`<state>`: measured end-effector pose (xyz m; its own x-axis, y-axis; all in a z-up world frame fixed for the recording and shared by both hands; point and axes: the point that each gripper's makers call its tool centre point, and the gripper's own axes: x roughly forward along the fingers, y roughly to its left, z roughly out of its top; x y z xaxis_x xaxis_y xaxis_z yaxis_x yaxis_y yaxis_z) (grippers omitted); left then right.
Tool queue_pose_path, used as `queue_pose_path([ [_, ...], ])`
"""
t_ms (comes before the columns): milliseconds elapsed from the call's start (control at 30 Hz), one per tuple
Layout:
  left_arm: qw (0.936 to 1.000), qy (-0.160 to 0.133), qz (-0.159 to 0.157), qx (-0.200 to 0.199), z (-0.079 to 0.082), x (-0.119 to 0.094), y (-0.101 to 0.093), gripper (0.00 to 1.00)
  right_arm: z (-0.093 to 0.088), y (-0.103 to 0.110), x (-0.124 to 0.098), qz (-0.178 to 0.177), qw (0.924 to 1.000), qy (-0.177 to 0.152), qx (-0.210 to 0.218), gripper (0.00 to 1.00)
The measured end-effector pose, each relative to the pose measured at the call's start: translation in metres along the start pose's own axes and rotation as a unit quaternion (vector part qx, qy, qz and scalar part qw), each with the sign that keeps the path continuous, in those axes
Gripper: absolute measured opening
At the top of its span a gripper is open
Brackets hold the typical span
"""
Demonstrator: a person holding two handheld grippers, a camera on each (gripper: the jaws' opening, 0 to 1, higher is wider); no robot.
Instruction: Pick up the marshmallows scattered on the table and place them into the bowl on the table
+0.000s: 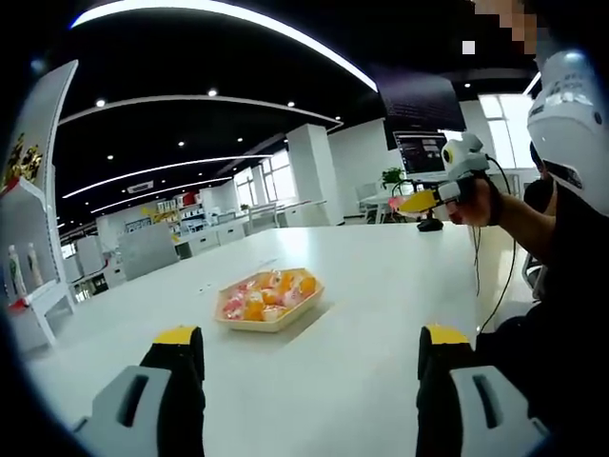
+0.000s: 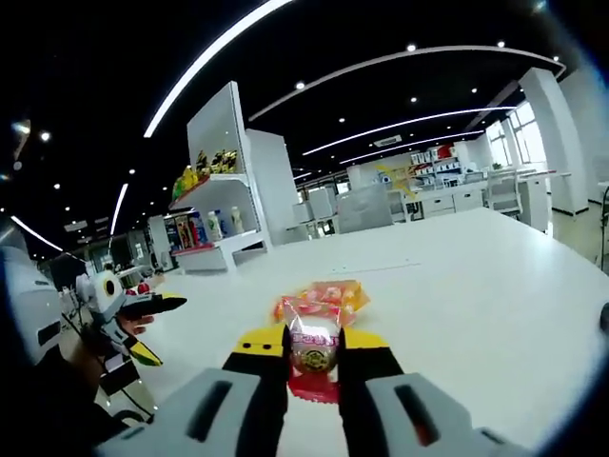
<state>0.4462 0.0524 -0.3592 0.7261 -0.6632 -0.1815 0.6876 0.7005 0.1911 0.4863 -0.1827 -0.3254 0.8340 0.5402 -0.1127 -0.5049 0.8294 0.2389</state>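
Jaws first, left gripper view: left gripper (image 1: 309,354) spread wide, nothing between the yellow-tipped jaws, held over the white bench (image 1: 381,286). Bowl (image 1: 270,301) sits on the bench ahead, between the two jaw tips as seen from here, well apart from them. It is a shallow tan dish loaded with wrapped marshmallows (image 1: 276,290), pink and orange wrappers. Right gripper (image 1: 416,202) comes in at upper right, held up off the bench in a person's hand (image 1: 481,202); pink scrap visible at its tip, too small to say more. Dark sleeve (image 1: 557,257) runs down the right edge.

Right gripper view: right gripper (image 2: 314,354) clenched on one wrapped marshmallow (image 2: 315,345), pink-red wrapper pinched between the jaws, round sweet sticking up, wrapper tail hanging below. Bowl (image 2: 328,297) lies on the bench (image 2: 476,286) directly behind the held piece, partly hidden by it; can't tell the gap between them. Left gripper (image 2: 152,307) shows at far left above the bench edge, jaws apart. White shelf unit (image 2: 224,190) with bottles and small goods stands beyond the bench.
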Motion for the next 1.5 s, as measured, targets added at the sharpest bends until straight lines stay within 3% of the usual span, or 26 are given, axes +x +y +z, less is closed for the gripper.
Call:
queue_pose_path([
  [500,0.9999,0.005,-0.004,0.008,-0.002,0.003,-0.002,0.93,0.01,0.002,0.007,0.012,0.9998,-0.006,0.014,0.17],
  [933,0.9999,0.012,-0.009,0.009,-0.004,0.004,-0.005,0.94,0.024,0.017,0.039,0.026,0.9986,-0.003,-0.045,0.17],
  [1033,0.9998,0.015,-0.004,0.01,-0.006,0.003,-0.001,0.94,0.035,0.019,0.047,0.022,0.9968,-0.009,-0.077,0.17],
  [1267,0.9999,0.01,-0.002,0.011,-0.002,0.003,0.0,0.94,0.057,0.026,0.065,0.031,0.9949,-0.027,-0.093,0.17],
  [1500,0.9998,0.019,0.0,0.006,-0.007,0.002,0.0,0.94,0.052,0.023,0.083,0.029,0.9934,-0.018,-0.11,0.17],
])
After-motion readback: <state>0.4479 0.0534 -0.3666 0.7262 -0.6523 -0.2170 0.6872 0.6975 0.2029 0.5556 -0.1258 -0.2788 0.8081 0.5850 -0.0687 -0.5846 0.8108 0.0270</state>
